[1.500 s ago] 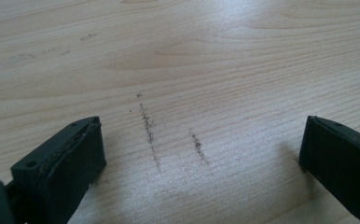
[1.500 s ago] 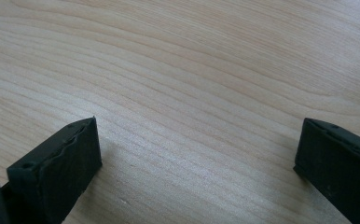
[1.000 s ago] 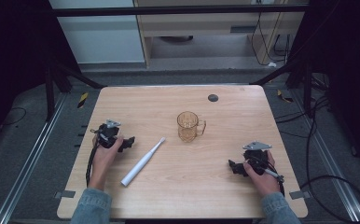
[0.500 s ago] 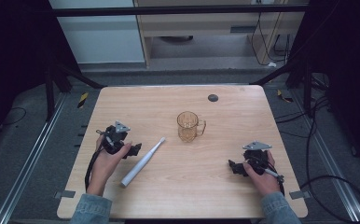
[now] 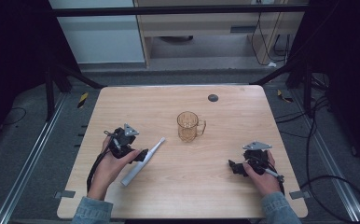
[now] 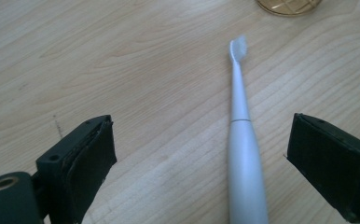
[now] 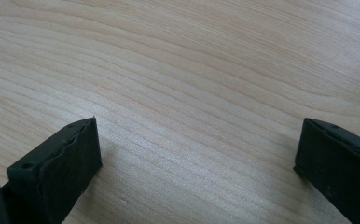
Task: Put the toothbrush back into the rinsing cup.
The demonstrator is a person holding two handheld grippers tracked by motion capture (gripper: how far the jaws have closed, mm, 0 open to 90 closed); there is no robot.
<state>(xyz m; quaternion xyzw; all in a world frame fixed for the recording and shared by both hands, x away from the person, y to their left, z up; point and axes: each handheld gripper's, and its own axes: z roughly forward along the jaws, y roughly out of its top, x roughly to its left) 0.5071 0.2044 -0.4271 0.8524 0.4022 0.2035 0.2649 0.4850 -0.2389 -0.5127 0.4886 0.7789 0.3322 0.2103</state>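
Fingers of left gripper spread wide, straddling toothbrush, untouched.

Grey floor; pale cabinet; wooden shelf unit; dark surroundings.

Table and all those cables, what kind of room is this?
Probably a lab or workshop for recording: a bare wooden table on a metal frame, cables on the floor, and a person holding a gripper over a toothbrush.

toothbrush: white | mug: amber (see-through) | table: pale wood grain
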